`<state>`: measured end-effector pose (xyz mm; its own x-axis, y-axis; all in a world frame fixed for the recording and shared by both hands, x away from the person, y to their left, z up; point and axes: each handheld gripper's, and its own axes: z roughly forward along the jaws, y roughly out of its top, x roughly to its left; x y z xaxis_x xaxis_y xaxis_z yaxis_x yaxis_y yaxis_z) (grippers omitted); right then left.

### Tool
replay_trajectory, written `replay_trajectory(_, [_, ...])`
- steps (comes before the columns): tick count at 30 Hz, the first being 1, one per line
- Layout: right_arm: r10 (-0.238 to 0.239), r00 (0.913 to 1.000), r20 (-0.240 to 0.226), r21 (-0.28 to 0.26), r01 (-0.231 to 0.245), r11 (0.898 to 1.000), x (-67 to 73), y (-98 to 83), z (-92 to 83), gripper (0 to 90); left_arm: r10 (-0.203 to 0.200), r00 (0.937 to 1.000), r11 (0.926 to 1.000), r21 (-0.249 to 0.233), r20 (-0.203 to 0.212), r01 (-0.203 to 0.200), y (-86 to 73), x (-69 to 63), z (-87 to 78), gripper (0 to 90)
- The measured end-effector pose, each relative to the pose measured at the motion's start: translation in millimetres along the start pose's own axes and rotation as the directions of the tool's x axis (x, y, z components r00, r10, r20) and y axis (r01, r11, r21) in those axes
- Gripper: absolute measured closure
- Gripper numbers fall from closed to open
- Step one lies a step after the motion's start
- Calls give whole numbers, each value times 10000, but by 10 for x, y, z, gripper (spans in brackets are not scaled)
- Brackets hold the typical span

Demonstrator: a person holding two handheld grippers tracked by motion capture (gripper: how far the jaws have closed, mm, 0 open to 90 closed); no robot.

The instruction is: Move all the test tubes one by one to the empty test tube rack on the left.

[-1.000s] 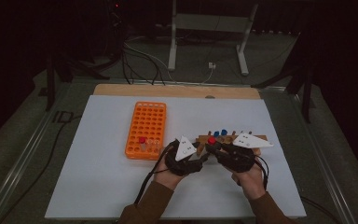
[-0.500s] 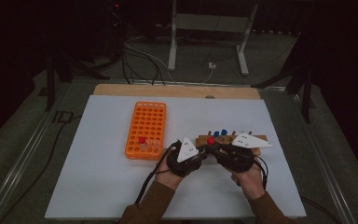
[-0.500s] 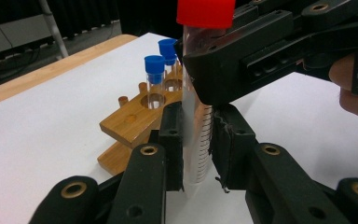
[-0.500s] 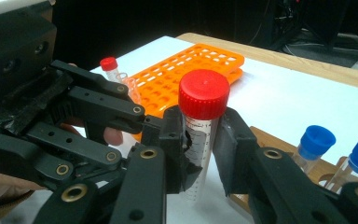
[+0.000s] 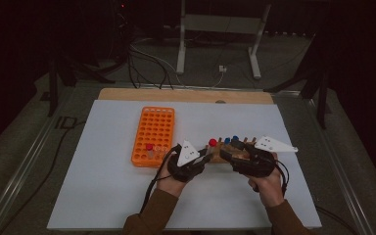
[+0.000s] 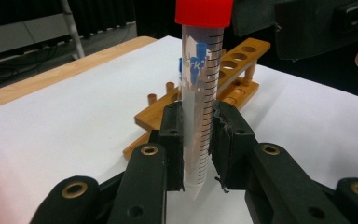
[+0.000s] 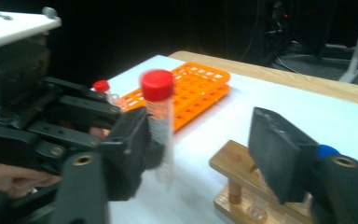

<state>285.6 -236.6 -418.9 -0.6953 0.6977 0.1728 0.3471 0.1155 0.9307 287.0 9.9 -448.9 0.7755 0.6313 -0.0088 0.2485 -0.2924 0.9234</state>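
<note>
The left gripper [image 6: 196, 140] is clamped on the upright red-capped tube [image 6: 199, 93]. The right gripper [image 7: 200, 154], clamped on it earlier, has just been opening and now stands apart. The left gripper view shows the tube's printed scale, just beside the wooden rack [image 5: 225, 152] near the desk's [image 5: 103, 196] middle.

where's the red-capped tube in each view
High view: red-capped tube sits at centre, between the two grippers, by the left end of the wooden rack.
Left gripper view: upright at centre, clamped between the left gripper pads.
Right gripper view: left of centre, between the open right gripper jaws.
Shared landmark: the wooden rack.
</note>
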Motion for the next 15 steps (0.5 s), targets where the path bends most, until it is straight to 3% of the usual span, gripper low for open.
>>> replay_trajectory(8, [228,9961,856,336,-257,9991,-108,-34,17,150,-268,9992,9994,-239,-300,261,-6,111,-155,760])
replay_trajectory(15, [358,9905,1325,367,-410,9985,-170,-46,4,66,-426,9979,9982,-435,-489,405,-25,189,-299,760])
